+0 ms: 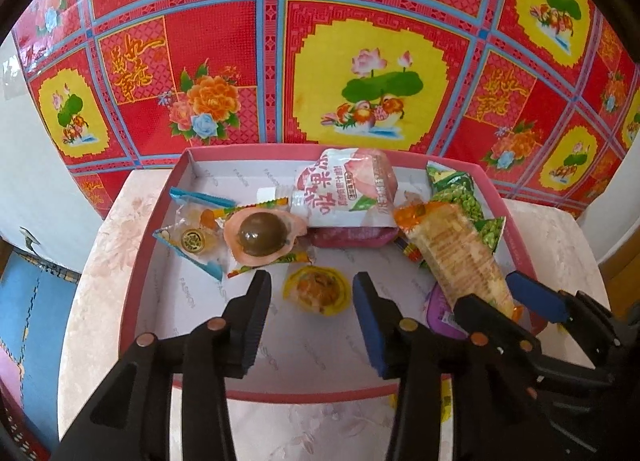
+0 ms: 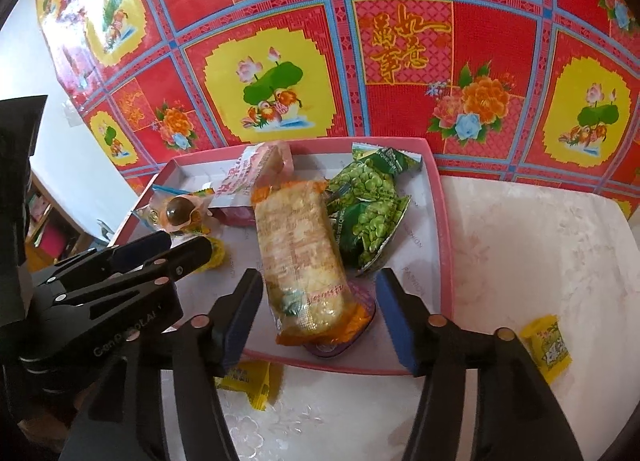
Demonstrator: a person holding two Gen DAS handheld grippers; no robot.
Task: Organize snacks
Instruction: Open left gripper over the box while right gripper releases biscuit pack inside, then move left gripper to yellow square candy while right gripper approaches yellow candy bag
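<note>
Gaping left tongs (image 1: 312,293) over jelly cup (image 1: 318,290), spread right tongs (image 2: 320,289) astride cracker pack (image 2: 302,257).

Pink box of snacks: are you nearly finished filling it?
Mostly. The shallow pink cardboard box already holds the green pea packets and long rice-cracker pack. Both grippers hover open, holding nothing. Two small yellow packets wait outside on the table.

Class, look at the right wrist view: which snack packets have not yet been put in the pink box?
The two small yellow packets: one lies on the white tablecloth below the pink box's near edge, the other to its right. All others lie inside.
</note>
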